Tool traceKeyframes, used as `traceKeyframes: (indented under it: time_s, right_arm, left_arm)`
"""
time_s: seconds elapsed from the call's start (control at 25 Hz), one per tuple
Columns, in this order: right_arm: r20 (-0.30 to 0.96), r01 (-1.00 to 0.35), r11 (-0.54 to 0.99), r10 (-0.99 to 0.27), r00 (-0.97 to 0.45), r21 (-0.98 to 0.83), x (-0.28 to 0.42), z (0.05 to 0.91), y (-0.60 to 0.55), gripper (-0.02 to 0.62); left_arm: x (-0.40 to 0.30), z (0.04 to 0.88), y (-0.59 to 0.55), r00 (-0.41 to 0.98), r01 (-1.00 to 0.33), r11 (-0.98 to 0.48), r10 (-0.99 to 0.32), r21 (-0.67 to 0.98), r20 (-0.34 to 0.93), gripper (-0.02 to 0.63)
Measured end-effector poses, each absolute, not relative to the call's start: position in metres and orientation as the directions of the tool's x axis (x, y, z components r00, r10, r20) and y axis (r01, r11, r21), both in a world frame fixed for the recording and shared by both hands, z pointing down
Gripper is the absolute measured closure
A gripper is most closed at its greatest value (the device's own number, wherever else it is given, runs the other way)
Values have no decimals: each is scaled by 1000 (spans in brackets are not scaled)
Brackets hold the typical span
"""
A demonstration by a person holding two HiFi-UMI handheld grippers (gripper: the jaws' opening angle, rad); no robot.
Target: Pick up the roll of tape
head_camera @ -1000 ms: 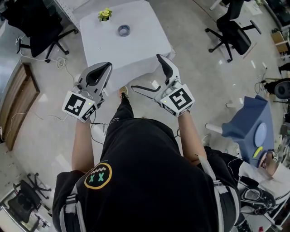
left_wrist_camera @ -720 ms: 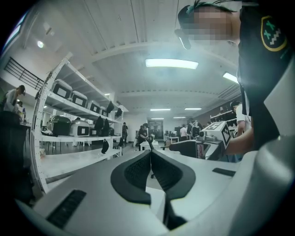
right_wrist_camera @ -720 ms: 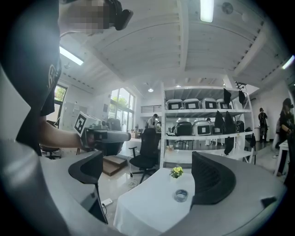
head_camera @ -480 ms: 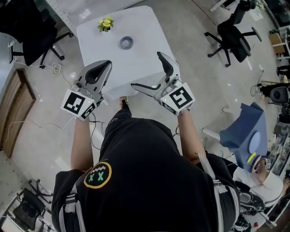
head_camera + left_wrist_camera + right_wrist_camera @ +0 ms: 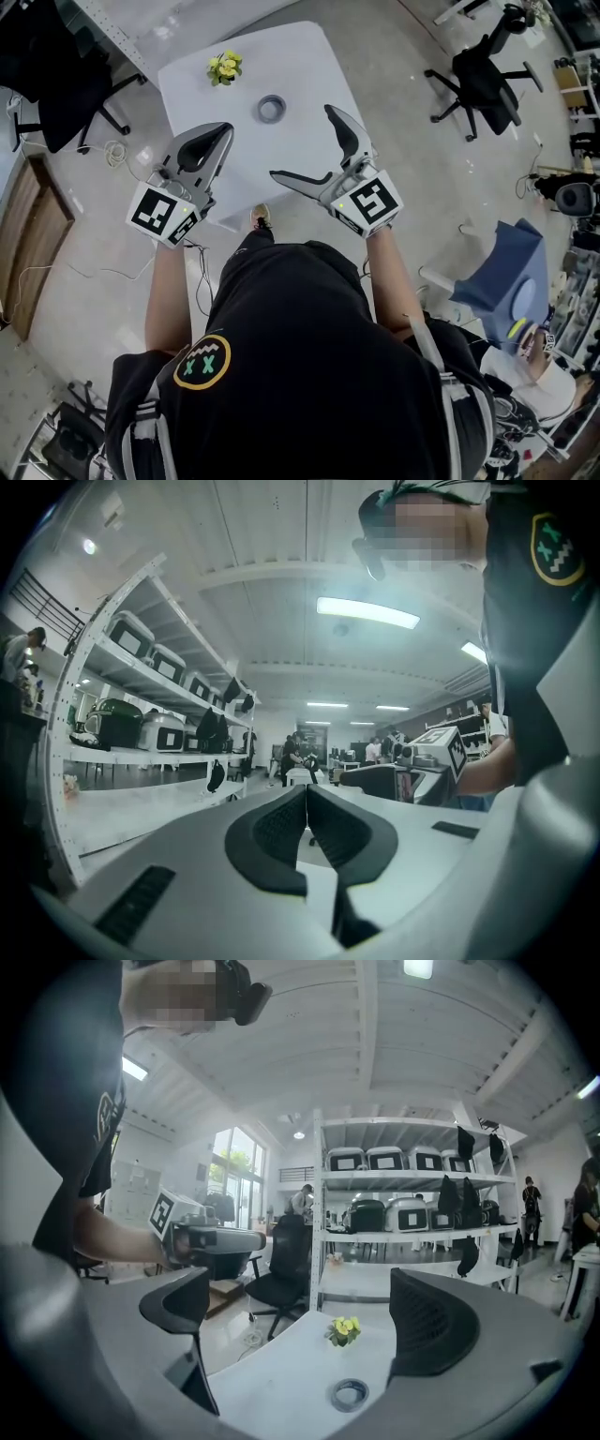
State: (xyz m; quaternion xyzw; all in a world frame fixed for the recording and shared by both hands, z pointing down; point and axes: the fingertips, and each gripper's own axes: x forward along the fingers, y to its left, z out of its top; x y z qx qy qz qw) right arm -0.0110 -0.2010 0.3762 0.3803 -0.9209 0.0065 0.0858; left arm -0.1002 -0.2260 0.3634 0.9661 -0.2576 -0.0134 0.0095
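- Approach looks like the step in hand: both grippers hang in the air on the near side of the counter [image 5: 305, 56], and neither touches anything on it.
- Roll of tape [image 5: 272, 109] lies flat on the counter, alone, near the middle. A small bunch of yellow flowers [image 5: 225, 67] sits beyond it, clearly apart.
- Right gripper [image 5: 302, 142] has its jaws spread wide with nothing between them. In the right gripper view the roll shows low in the gap, ahead and nearer the right-hand jaw.
- Left gripper [image 5: 223, 136] has its jaws pressed together on nothing and points away into the room, so it seems to have no part in the pick.
- Next move, as I judge it: carry the right gripper forward and down to the roll, put one jaw on each side of the ring (or one inside the hole), then close. The roll lies low and flat, so the jaws need to come down close to the surface.
- Counter is white, smooth and otherwise bare, standing on a glossy grey floor.
- Black office chairs [image 5: 483, 75] stand around it. The right gripper view shows white shelving [image 5: 412, 1232] with cases and bags, and people farther back.
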Motion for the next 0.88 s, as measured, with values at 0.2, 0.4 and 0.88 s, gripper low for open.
traceKeyframes:
  time_s: [0.2,0.4,0.88]
  right_arm:
    - [171,-699,713,-695,-698,46,-14,378,-226,-3]
    - [164,-682,730,-678,-716,42,-10,378,-245,-3]
    - [144,-597,799,-601,-786,69,15,373,-304,-3]
  left_arm:
    - [-100,366,-252,869,-493,-869,-494,33,-14,588]
    - [-93,370,-267,861,-508,-860,-509,41,-3,588]
    - [-64,360,-303,806,-592,-806,-592,11,8,588]
